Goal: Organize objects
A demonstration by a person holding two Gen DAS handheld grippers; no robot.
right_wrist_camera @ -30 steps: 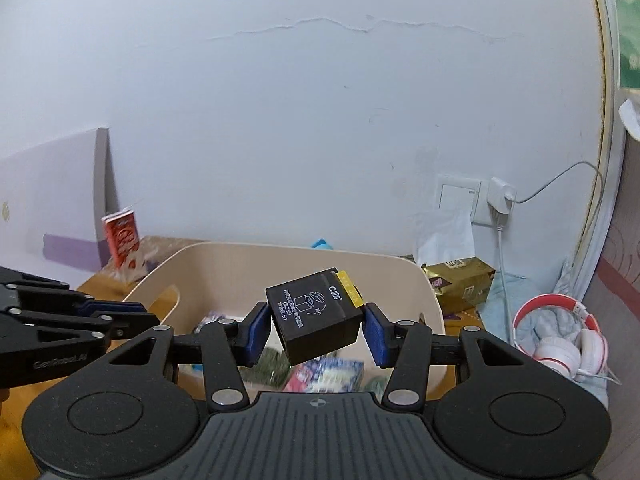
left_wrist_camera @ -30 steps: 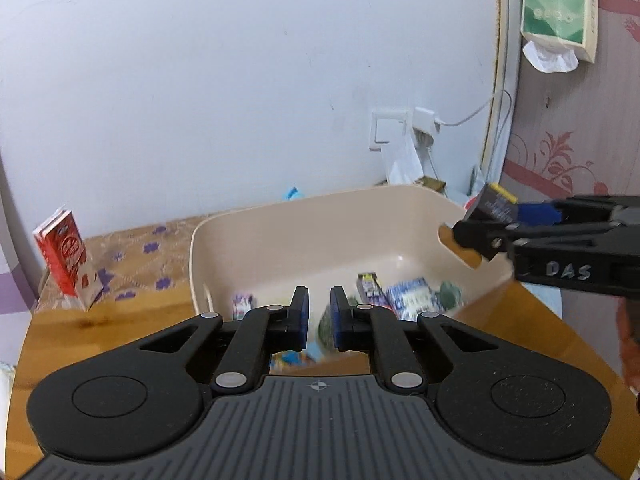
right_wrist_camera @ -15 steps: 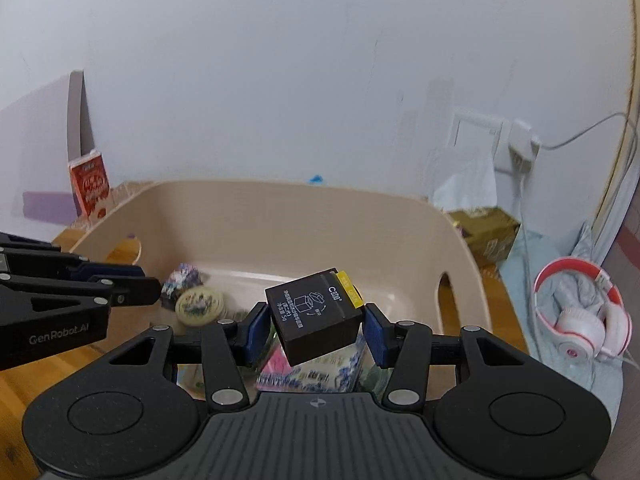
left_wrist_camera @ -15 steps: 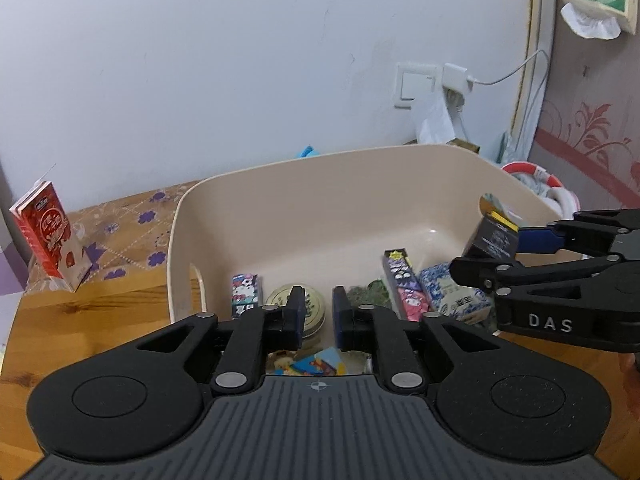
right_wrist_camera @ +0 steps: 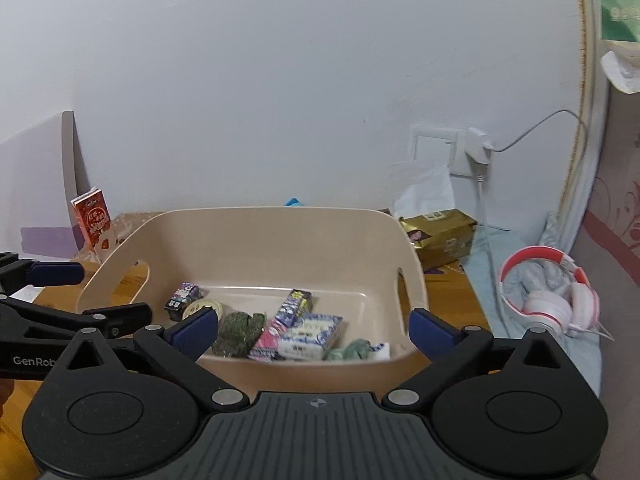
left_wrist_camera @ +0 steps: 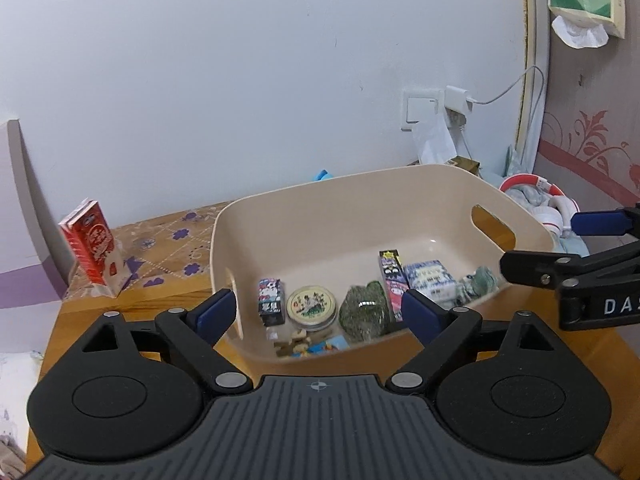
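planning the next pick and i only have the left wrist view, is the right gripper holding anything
Observer: No. The right gripper is open with nothing between its fingers, facing the beige bin.
Operator: whats that gold bit poking up behind the bin
Observer: A gold packet, lying on the table just past the bin's right rear corner.
Operator: and where does my left gripper sit from over there
Observer: The left gripper is open, outside the bin's left wall, level with the handle slot.
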